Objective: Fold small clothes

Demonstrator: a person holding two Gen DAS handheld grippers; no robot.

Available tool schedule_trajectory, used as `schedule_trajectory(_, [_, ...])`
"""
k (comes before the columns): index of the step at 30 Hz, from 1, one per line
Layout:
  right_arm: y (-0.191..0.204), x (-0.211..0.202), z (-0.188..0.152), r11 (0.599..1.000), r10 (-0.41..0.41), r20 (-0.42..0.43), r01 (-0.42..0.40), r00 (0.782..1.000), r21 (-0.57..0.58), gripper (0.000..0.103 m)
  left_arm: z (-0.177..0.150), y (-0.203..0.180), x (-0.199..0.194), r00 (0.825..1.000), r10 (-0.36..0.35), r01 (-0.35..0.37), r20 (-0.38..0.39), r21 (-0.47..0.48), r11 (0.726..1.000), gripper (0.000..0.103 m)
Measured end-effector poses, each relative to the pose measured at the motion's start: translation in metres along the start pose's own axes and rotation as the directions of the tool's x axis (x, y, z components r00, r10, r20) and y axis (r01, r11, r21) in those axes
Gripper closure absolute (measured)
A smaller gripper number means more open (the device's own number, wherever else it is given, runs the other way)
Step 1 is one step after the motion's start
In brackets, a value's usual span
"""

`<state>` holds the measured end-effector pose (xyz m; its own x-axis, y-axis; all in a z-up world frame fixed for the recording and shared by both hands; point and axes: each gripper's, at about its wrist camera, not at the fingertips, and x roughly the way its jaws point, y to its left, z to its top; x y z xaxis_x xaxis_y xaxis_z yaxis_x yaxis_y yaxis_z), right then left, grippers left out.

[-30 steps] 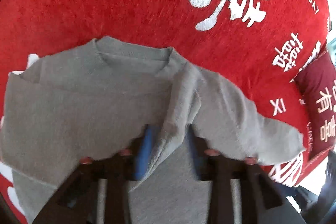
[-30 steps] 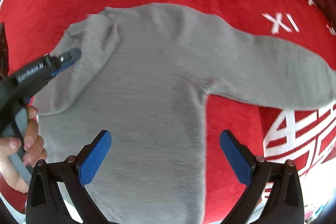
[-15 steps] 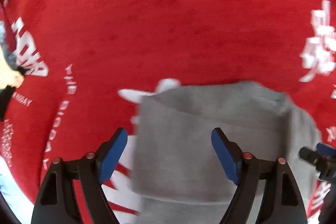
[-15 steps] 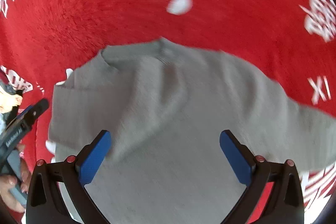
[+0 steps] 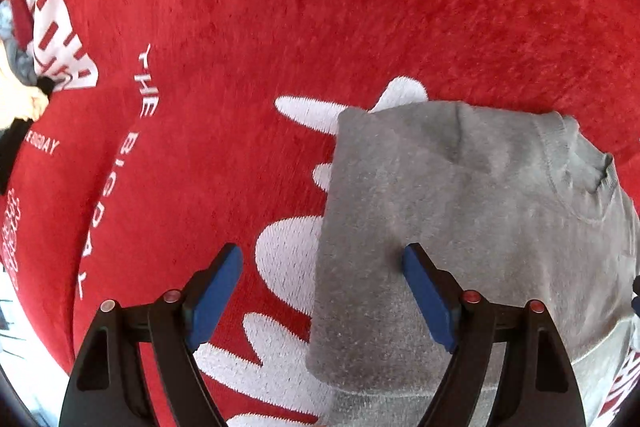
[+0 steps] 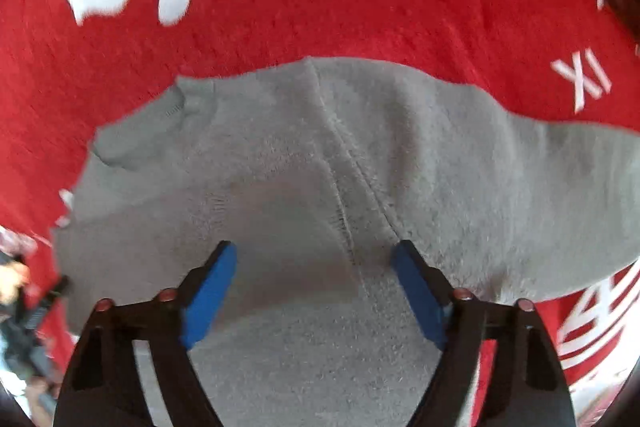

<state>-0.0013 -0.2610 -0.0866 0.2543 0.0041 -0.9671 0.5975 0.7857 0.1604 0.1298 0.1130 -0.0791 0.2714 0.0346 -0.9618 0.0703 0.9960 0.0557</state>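
Looking down the left wrist view first: the left gripper has let go of the sleeve it was pinching a second ago and swung out to the folded edge. Its jaws have just been opening and now stand wide, holding nothing, one pad over the red blanket, the other over the grey sweater. That sleeve now lies folded across the body, so one side looks done.

Over to the right wrist view: the right gripper has dropped closer, jaws just narrowing but wide apart and empty, hovering above the shoulder seam. Its sleeve lies spread rightwards, likely the next fold.
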Motion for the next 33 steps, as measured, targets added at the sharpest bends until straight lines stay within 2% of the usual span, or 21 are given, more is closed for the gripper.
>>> schedule_trajectory(2, [0.001,0.004,0.003,0.998,0.064,-0.016,-0.064,0.998,0.013,0.022,0.002,0.001,0.002,1.000,0.003,-0.003,-0.003,-0.004,1.000,0.020])
schedule_trajectory(4, [0.002,0.011,0.006,0.998,0.049,-0.041,-0.048,0.998,0.030,0.025,0.004,0.003,0.005,1.000,0.008,-0.008,-0.003,-0.009,1.000,0.020])
schedule_trajectory(5, [0.003,0.012,0.008,0.999,0.030,-0.039,-0.029,0.999,0.036,0.032,0.004,0.002,0.004,1.000,0.011,-0.011,-0.001,-0.010,1.000,0.020])
schedule_trajectory(7, [0.003,0.013,0.011,0.999,0.017,-0.043,-0.015,0.999,0.041,0.055,0.005,0.002,0.006,1.000,0.021,-0.021,0.001,-0.010,1.000,0.020])
schedule_trajectory(8, [0.002,0.013,0.014,0.999,0.021,-0.058,-0.019,0.998,0.042,0.071,0.004,0.001,0.006,1.000,0.028,-0.028,-0.004,-0.010,1.000,0.020])
schedule_trajectory(9, [-0.002,0.011,0.020,0.998,0.039,-0.065,-0.035,0.997,0.047,0.073,0.003,-0.001,0.003,1.000,0.029,-0.029,-0.005,-0.013,0.999,0.020])
schedule_trajectory(10, [-0.007,0.006,0.020,0.993,0.097,-0.057,-0.093,0.994,0.066,0.073,0.002,-0.004,-0.001,1.000,0.029,-0.029,0.000,-0.015,0.999,0.020])
schedule_trajectory(13, [-0.025,-0.011,0.015,0.977,0.191,-0.062,-0.183,0.980,0.112,0.068,0.000,-0.006,-0.009,0.999,0.027,-0.027,0.022,-0.015,1.000,0.020])
schedule_trajectory(14, [-0.035,-0.015,0.010,0.969,0.220,-0.068,-0.210,0.973,0.134,0.049,0.000,-0.005,-0.008,0.999,0.027,-0.026,0.018,-0.014,1.000,0.020])
schedule_trajectory(15, [-0.042,-0.018,0.005,0.959,0.249,-0.068,-0.236,0.966,0.153,0.038,0.000,-0.005,-0.006,1.000,0.027,-0.027,0.013,-0.013,1.000,0.020])
schedule_trajectory(16, [-0.046,-0.017,-0.003,0.946,0.286,-0.068,-0.270,0.956,0.180,0.035,0.000,-0.004,-0.004,1.000,0.030,-0.030,0.007,-0.012,0.999,0.020])
schedule_trajectory(18, [-0.052,-0.008,-0.016,0.919,0.342,-0.080,-0.316,0.936,0.234,0.035,0.001,-0.003,-0.002,0.999,0.034,-0.034,0.004,-0.014,0.999,0.020])
schedule_trajectory(22, [-0.053,0.001,-0.026,0.888,0.390,-0.025,-0.369,0.920,0.274,0.036,0.004,-0.002,0.003,0.999,0.046,-0.046,0.007,-0.011,0.999,0.020])
schedule_trajectory(23, [-0.048,0.002,-0.022,0.888,0.392,-0.023,-0.371,0.920,0.271,0.040,0.005,-0.002,0.004,0.999,0.051,-0.051,0.011,-0.007,0.999,0.020])
schedule_trajectory(25, [-0.024,0.009,-0.010,0.906,0.371,-0.055,-0.349,0.927,0.239,0.080,0.007,-0.003,0.003,0.997,0.073,-0.073,0.025,0.001,0.997,0.020])
schedule_trajectory(26, [-0.015,0.009,-0.001,0.919,0.355,-0.059,-0.337,0.933,0.204,0.095,0.008,-0.004,0.002,0.996,0.086,-0.086,0.032,0.002,0.996,0.020])
schedule_trajectory(31, [0.009,-0.033,0.037,0.899,0.435,0.060,-0.437,0.899,0.024,0.095,0.012,0.003,0.006,0.989,0.138,-0.138,0.050,-0.007,0.990,0.020])
schedule_trajectory(33, [0.008,-0.036,0.043,0.903,0.428,0.072,-0.430,0.901,0.010,0.095,0.012,0.006,0.011,0.989,0.144,-0.143,0.039,-0.009,0.990,0.020])
